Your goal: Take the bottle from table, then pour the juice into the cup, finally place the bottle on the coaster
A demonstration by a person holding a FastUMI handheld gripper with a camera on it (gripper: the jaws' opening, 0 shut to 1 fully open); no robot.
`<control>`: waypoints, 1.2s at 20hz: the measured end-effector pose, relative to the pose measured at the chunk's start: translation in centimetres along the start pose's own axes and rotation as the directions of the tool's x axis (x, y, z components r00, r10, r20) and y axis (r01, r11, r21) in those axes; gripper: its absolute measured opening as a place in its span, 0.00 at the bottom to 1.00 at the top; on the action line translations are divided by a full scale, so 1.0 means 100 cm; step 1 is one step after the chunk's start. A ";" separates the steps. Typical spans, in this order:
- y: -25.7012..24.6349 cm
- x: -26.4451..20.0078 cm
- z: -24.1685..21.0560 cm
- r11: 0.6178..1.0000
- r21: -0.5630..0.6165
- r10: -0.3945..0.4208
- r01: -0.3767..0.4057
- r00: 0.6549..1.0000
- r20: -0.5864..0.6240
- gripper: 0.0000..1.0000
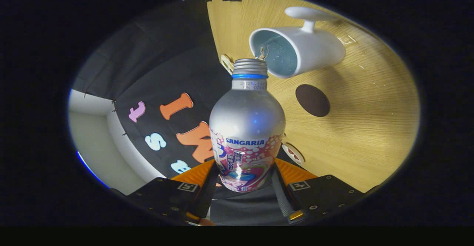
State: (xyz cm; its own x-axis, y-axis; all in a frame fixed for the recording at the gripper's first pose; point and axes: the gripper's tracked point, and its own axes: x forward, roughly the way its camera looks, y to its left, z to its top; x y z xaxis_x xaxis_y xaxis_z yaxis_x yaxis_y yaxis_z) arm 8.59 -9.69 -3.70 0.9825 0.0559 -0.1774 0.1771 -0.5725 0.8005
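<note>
Pouring under way at the booth table: I have the gripper clamped on the lower body of the bottle, one finger pressed to each side of its printed label, and the whole rig is rolled over so the wooden table stands like a wall beside the bottle. The bottle's long axis runs straight out ahead of the fingers, its open threaded neck just short of the mouth of the white cup. A thin thread of liquid appears to bridge neck and rim, though it is too fine to be sure. The dark round coaster lies on the table just below the cup, to the side of the bottle's shoulder. My next move, I judge, turns on that line: neck held at the rim, then swung over to the coaster.
</note>
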 end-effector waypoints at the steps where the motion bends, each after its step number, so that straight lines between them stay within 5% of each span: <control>1: 0.001 0.001 0.001 1.000 0.013 0.005 -0.005 1.000 0.003 0.74; 13: 0.015 0.003 0.009 0.990 0.135 0.026 -0.031 0.999 0.036 0.74; 24: 0.038 0.000 0.006 0.948 0.278 0.150 -0.157 0.988 0.048 0.74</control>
State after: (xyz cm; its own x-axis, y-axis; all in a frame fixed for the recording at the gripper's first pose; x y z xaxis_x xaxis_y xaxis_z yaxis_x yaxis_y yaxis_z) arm 9.28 -12.37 -0.99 0.9942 -0.0698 -0.0824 -0.0026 -0.7785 0.6276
